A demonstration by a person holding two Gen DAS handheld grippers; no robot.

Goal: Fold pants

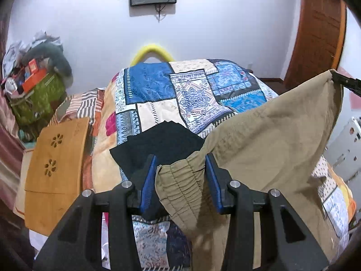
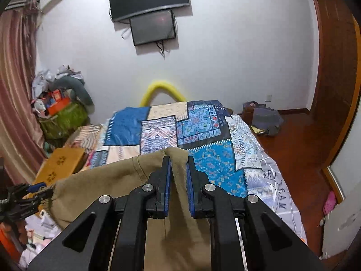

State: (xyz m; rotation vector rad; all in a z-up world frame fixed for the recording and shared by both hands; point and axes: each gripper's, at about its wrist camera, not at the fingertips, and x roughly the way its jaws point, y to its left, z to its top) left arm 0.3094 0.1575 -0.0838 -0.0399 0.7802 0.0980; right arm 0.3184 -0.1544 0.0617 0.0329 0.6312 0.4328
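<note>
Khaki pants [image 1: 266, 140] hang stretched in the air between my two grippers, above the bed. My left gripper [image 1: 181, 164] is shut on the gathered elastic waistband [image 1: 180, 180]. My right gripper [image 2: 178, 164] is shut on another part of the pants [image 2: 178, 158], a bunched ridge of cloth between its blue pads. In the left wrist view the right gripper's tip [image 1: 345, 80] holds the far top corner. In the right wrist view the left gripper [image 2: 27, 194] shows at the far left, on the pants' other end.
A patchwork bedspread [image 1: 180, 90] covers the bed. A folded black garment [image 1: 158, 142] lies on it under the pants. A wooden lap table [image 1: 56, 164] and a heap of bags [image 1: 38, 94] sit left. A wooden floor [image 2: 300, 149] and door lie right.
</note>
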